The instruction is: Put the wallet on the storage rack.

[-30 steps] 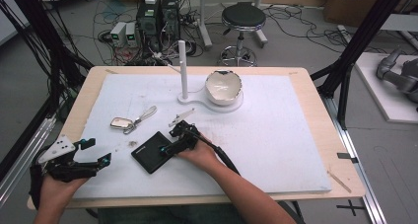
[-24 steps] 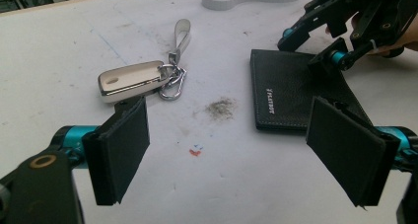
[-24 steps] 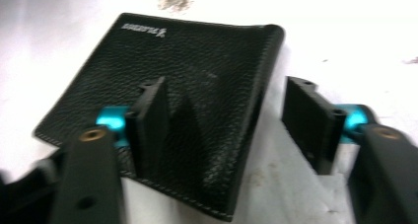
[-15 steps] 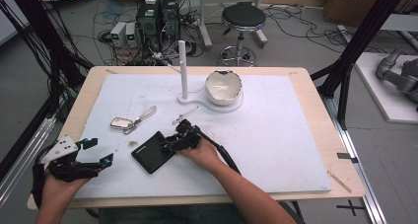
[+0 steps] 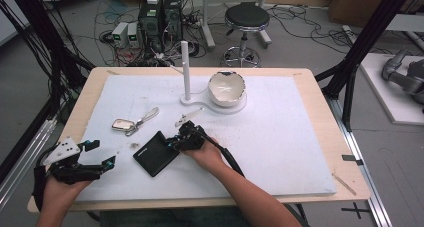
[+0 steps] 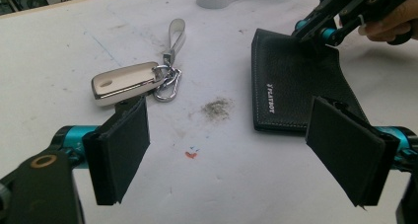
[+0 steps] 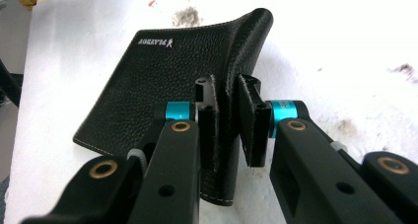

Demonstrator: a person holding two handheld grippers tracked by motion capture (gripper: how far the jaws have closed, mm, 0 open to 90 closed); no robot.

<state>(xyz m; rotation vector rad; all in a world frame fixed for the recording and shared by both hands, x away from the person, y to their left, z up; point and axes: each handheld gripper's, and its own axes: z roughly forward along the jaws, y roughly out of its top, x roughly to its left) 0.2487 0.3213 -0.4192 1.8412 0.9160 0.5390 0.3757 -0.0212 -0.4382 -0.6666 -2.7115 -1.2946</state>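
The right gripper, jaws just closing, pinches the raised edge of a soft, light leather wallet near the mat's front edge; the left gripper gapes empty.

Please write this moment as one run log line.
right claw: just closed on wallet edge | left claw: open, idle | key fob: untouched

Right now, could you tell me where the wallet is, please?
In the high view the wallet lies front-left of centre on the table, pinched at its edge by the right claw, with the key fob beyond it.
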